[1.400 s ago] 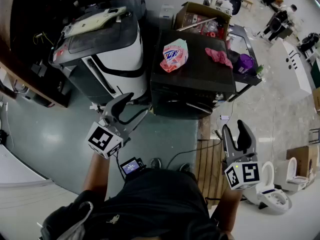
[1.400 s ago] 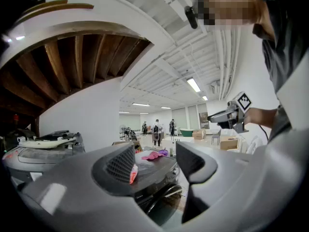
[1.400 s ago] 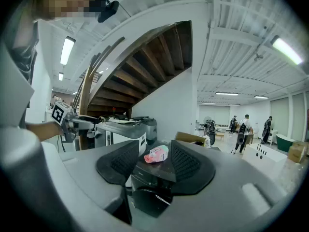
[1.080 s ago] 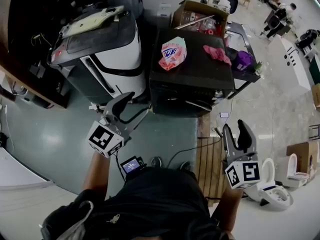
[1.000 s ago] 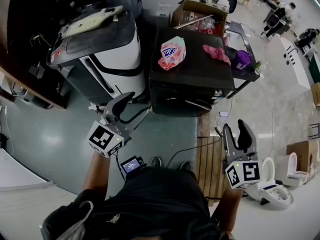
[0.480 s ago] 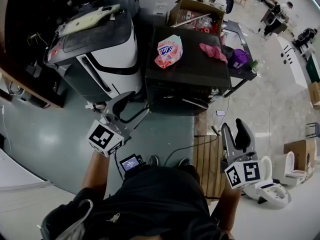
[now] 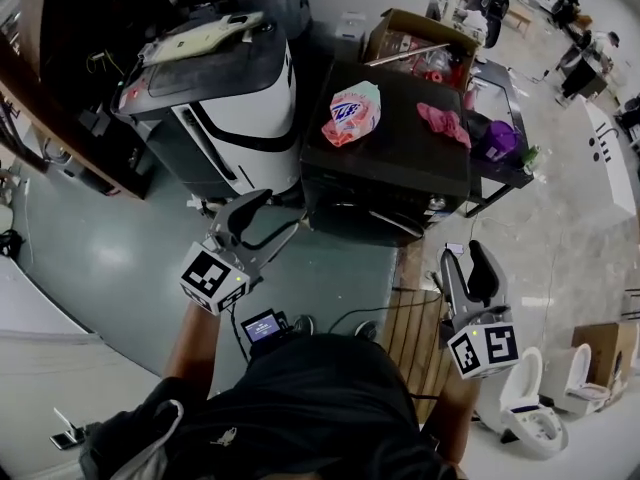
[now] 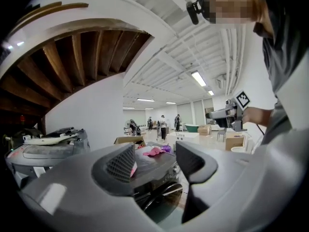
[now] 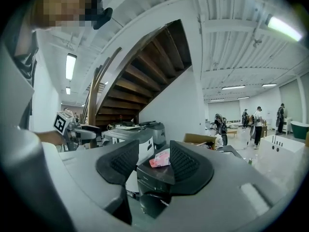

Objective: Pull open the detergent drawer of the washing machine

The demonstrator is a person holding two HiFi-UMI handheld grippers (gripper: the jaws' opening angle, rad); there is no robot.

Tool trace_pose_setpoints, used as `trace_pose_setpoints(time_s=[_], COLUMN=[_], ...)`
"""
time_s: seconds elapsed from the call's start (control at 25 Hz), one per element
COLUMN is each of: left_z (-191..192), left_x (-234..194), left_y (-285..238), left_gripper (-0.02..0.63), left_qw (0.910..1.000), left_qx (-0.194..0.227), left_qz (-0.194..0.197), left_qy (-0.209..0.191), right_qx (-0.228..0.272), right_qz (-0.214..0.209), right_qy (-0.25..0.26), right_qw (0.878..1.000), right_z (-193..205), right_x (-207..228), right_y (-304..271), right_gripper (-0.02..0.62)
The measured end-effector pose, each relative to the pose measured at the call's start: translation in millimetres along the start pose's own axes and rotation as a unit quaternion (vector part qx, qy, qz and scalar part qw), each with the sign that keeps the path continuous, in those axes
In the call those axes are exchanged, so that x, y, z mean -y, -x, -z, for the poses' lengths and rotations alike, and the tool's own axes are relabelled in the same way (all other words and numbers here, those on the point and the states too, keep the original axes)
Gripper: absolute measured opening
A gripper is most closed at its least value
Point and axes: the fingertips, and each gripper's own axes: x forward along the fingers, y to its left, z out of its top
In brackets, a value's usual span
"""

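Observation:
The black washing machine (image 7: 390, 163) stands in the middle of the head view, with a pink detergent bag (image 7: 352, 114) and a pink cloth (image 7: 443, 123) on its top. Its front face (image 7: 365, 213) is in shadow, and I cannot make out the detergent drawer there. My left gripper (image 7: 266, 216) hovers open and empty just left of the machine's front corner. My right gripper (image 7: 464, 259) is open and empty, in front of the machine's right side. Between the jaws the machine shows ahead in the left gripper view (image 8: 155, 178) and the right gripper view (image 9: 150, 180).
A white and grey machine (image 7: 225, 98) stands left of the washer. A cardboard box (image 7: 415, 38) sits behind it and a dark side cart (image 7: 500, 143) to its right. A wooden pallet (image 7: 412, 333) and cables lie on the floor near my feet. Toilets (image 7: 525, 418) stand at lower right.
The head view has swung, so the washing machine now sits lower and more to the right. The right gripper has drifted slightly left. Both grippers stay open and empty.

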Motion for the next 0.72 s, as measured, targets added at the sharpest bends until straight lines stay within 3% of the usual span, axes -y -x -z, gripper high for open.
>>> trace_pose_setpoints(time_s=[0.4, 0.72], left_z=[-11, -32], left_x=[26, 48], left_y=[-27, -49], left_gripper=[0.287, 0.287], left_qw=[0.9974, 0.9952], left_qx=[0.000, 0.000], left_qz=[-0.070, -0.097], left_qy=[0.020, -0.009], right_qx=[0.008, 0.019], right_qz=[-0.072, -0.098], right_qy=[-0.009, -0.011], right_qw=[0.997, 0.995], right_z=[-2, -1], right_x=[57, 96], right_y=[-18, -19], right_gripper=[0.196, 0.196])
